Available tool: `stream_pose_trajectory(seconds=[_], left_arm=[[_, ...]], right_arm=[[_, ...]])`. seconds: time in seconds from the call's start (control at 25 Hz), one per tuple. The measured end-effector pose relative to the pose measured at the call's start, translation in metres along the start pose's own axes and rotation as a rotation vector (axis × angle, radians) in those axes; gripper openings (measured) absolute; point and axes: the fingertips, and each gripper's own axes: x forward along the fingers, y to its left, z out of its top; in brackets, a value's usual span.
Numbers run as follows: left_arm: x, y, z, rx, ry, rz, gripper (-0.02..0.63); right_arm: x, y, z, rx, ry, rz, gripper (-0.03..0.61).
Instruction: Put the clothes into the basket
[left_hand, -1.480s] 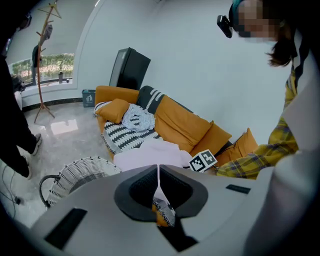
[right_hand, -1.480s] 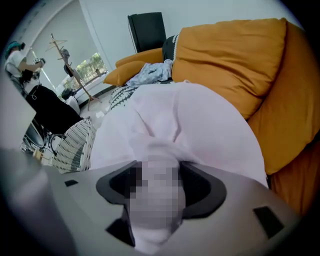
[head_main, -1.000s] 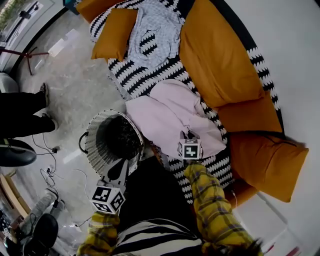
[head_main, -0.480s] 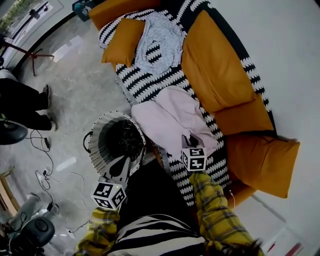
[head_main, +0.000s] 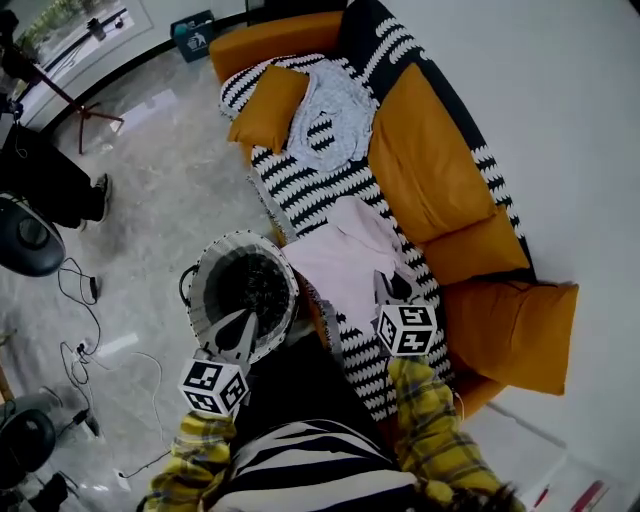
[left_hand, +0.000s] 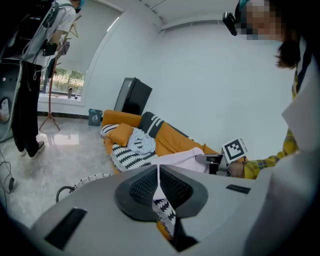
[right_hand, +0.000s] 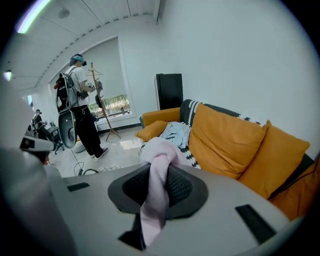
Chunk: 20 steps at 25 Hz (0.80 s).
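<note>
A pale pink garment (head_main: 345, 262) hangs bunched over the striped sofa seat, just right of the round wicker basket (head_main: 205, 285) on the floor. My right gripper (head_main: 392, 290) is shut on that pink garment (right_hand: 156, 200), which runs between its jaws and drapes over them. A patterned grey garment (head_main: 335, 110) lies farther along the sofa, by an orange cushion. My left gripper (head_main: 237, 335) hovers over the basket's near rim with its jaws together and nothing in them. In the left gripper view the left gripper (left_hand: 158, 167) points at the pink garment (left_hand: 180, 159).
The orange sofa (head_main: 440, 170) with its black-and-white throw fills the right side against a white wall. A person (head_main: 50, 180) stands at the left beside a black round object (head_main: 25, 235). Cables (head_main: 80, 300) trail over the grey floor near the basket.
My right gripper has risen with the pink garment, which now hangs more bunched and off the seat. The left gripper has lifted a little and stays over the basket's rim.
</note>
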Motion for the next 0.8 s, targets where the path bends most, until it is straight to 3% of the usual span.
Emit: stream_pose_trajectory(seconds=[0.4,0.8], left_arm=[[-0.037,0.009,0.037,0.019,-0.100,0.021,0.026],[-0.073,0.011,0.064,0.080,-0.176,0.058,0.026]], right_arm=[[-0.070,0.032,0.110,-0.044,-0.190,0.074,0.076],[-0.131,0.106,0.210,-0.163,-0.365,0.247,0.077]])
